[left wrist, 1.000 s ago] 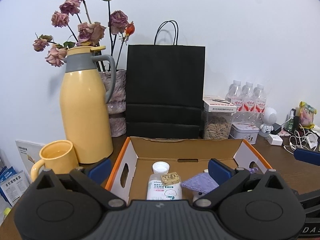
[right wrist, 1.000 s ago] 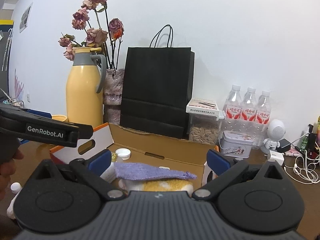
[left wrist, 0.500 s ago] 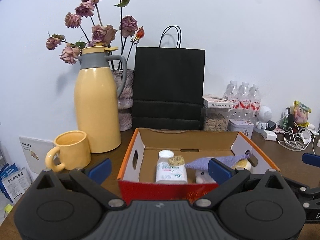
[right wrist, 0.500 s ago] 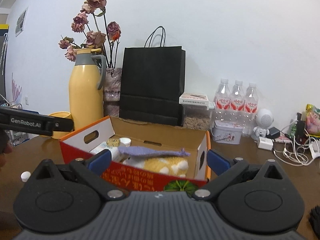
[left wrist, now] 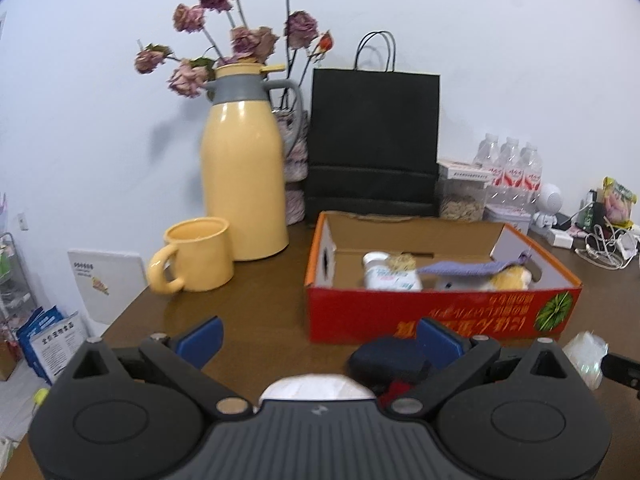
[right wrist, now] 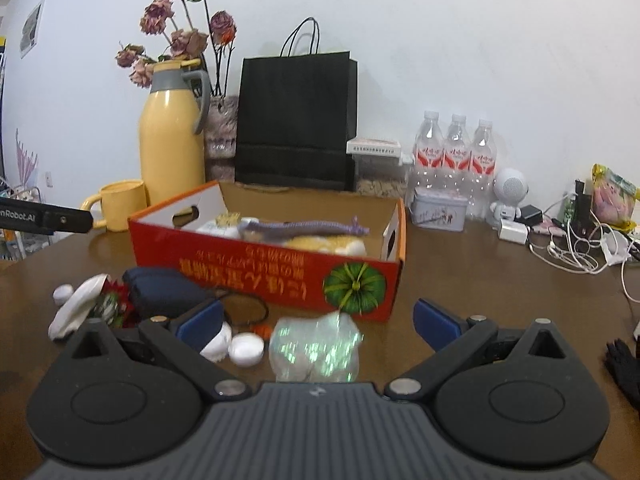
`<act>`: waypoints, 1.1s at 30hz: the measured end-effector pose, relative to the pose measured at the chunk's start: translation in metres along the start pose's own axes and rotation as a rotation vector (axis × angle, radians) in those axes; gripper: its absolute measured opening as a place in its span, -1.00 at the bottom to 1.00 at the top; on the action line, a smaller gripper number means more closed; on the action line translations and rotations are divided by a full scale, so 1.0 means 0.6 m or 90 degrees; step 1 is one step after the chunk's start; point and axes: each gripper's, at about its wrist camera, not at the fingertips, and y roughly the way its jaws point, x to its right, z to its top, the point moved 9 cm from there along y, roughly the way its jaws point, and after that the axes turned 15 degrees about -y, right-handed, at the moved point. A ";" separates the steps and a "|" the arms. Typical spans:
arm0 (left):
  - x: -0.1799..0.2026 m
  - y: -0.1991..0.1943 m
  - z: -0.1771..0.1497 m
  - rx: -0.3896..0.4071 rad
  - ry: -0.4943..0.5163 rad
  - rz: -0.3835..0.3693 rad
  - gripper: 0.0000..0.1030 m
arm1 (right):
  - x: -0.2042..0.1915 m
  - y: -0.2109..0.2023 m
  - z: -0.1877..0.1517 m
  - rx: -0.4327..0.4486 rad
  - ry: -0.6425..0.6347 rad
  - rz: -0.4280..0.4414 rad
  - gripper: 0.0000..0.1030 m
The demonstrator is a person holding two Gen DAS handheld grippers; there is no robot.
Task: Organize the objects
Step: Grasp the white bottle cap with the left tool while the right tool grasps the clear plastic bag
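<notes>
Currently, both grippers hover low over the brown table (right wrist: 480,272), on the near side of the red cardboard box (right wrist: 256,268), and neither holds anything. The right gripper (right wrist: 318,322) has its fingers spread wide. The crinkled iridescent packet (right wrist: 314,350) lies directly ahead between the fingertips, resting on the table just in front of the box wall, with two white caps (right wrist: 236,346) beside it to the left. The left gripper (left wrist: 318,338) is likewise spread, with a dark blue pouch (left wrist: 390,360) near its right finger. The right gripper is judged nearer to the packet. A short forward advance should bracket it; the packet shows no clear long axis.
</notes>
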 end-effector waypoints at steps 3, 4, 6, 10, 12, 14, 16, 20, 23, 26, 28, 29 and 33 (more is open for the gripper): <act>-0.027 -0.011 -0.015 -0.011 0.003 0.017 1.00 | -0.013 -0.009 -0.011 -0.010 -0.008 0.004 1.00; -0.035 -0.014 -0.019 -0.014 0.003 0.021 1.00 | -0.017 -0.011 -0.014 -0.013 -0.010 0.006 1.00; -0.052 -0.021 -0.029 -0.021 0.004 0.032 1.00 | -0.026 -0.015 -0.021 -0.021 -0.015 0.008 1.00; -0.076 -0.029 -0.052 -0.050 0.010 0.035 1.00 | -0.041 -0.021 -0.039 -0.038 -0.018 0.009 1.00; -0.083 -0.031 -0.065 -0.066 0.019 0.034 1.00 | -0.047 -0.023 -0.048 -0.047 -0.019 0.010 1.00; -0.087 -0.030 -0.076 -0.077 0.022 0.032 1.00 | -0.052 -0.025 -0.055 -0.054 -0.019 0.011 1.00; -0.088 -0.028 -0.082 -0.090 0.019 0.024 1.00 | -0.053 -0.027 -0.058 -0.057 -0.019 0.009 1.00; -0.079 -0.018 -0.087 -0.113 0.003 0.009 1.00 | -0.050 -0.024 -0.055 -0.060 -0.022 0.005 1.00; -0.067 0.000 -0.092 -0.136 -0.008 0.002 1.00 | -0.046 -0.014 -0.056 -0.068 -0.024 0.002 1.00; -0.060 0.016 -0.095 -0.148 -0.015 0.006 1.00 | -0.040 -0.004 -0.061 -0.078 -0.022 -0.003 1.00; -0.066 0.022 -0.091 -0.138 -0.016 0.020 1.00 | -0.035 0.000 -0.064 -0.083 -0.020 -0.004 1.00; -0.070 0.023 -0.088 -0.133 -0.016 0.024 1.00 | -0.033 0.001 -0.066 -0.085 -0.018 -0.004 1.00; -0.100 0.031 -0.079 -0.124 -0.022 0.050 1.00 | -0.022 0.008 -0.070 -0.090 -0.015 -0.007 1.00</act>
